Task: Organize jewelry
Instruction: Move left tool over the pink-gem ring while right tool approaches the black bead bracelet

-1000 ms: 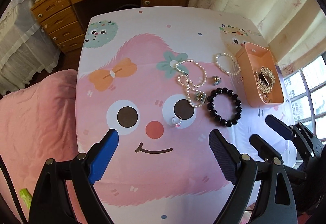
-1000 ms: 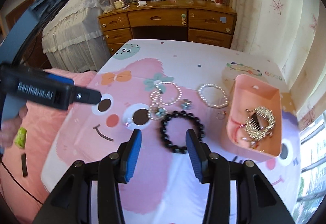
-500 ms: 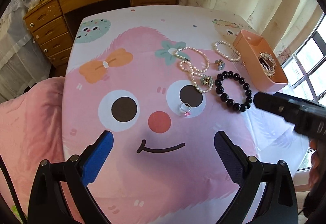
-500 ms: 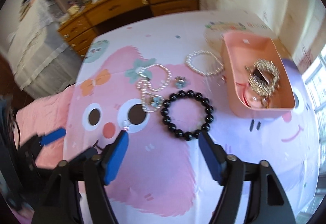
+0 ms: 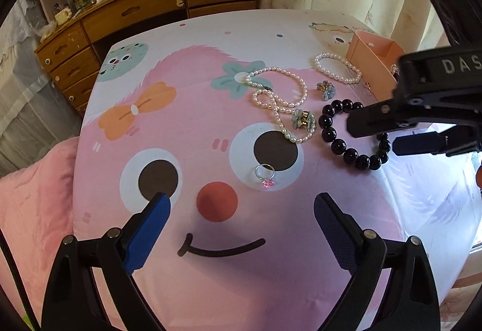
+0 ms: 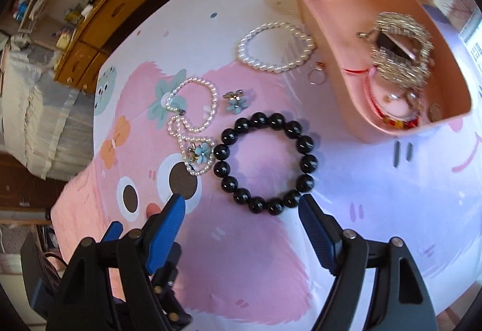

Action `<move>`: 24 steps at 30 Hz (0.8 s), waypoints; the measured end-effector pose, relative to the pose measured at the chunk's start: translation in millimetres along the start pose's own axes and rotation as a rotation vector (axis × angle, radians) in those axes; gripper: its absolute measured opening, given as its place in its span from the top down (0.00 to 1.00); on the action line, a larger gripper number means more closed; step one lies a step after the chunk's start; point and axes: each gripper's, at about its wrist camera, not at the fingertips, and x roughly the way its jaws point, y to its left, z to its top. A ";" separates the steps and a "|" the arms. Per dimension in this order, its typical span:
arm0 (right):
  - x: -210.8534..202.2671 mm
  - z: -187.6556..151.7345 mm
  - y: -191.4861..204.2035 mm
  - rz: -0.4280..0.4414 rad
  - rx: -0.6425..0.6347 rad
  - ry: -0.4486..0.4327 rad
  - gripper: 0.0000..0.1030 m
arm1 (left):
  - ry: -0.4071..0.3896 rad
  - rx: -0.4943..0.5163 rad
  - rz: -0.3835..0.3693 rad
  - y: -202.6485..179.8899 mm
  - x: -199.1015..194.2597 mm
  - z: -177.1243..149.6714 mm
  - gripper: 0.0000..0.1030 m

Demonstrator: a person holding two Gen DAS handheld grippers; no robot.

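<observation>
The left gripper hangs over the cartoon cloth, fingers wide apart and empty, the pink-stone ring just beyond them. The right gripper has just been opening; its fingers stand apart with nothing between, the black bracelet lying just ahead. Farther lie the pearl necklace, flower earrings, pearl bracelet, then the pink tray holding more jewelry.
</observation>
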 end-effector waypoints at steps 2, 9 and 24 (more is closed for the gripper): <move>8.0 5.0 5.1 -0.009 -0.021 0.035 0.26 | -0.003 0.005 0.012 -4.9 2.5 1.3 0.14; 23.7 16.2 12.3 -0.049 0.000 0.112 0.46 | 0.009 -0.004 0.032 -13.5 14.2 4.7 0.28; 35.2 22.4 28.8 -0.122 -0.133 0.191 0.79 | 0.035 -0.016 -0.024 -15.0 25.1 9.0 0.70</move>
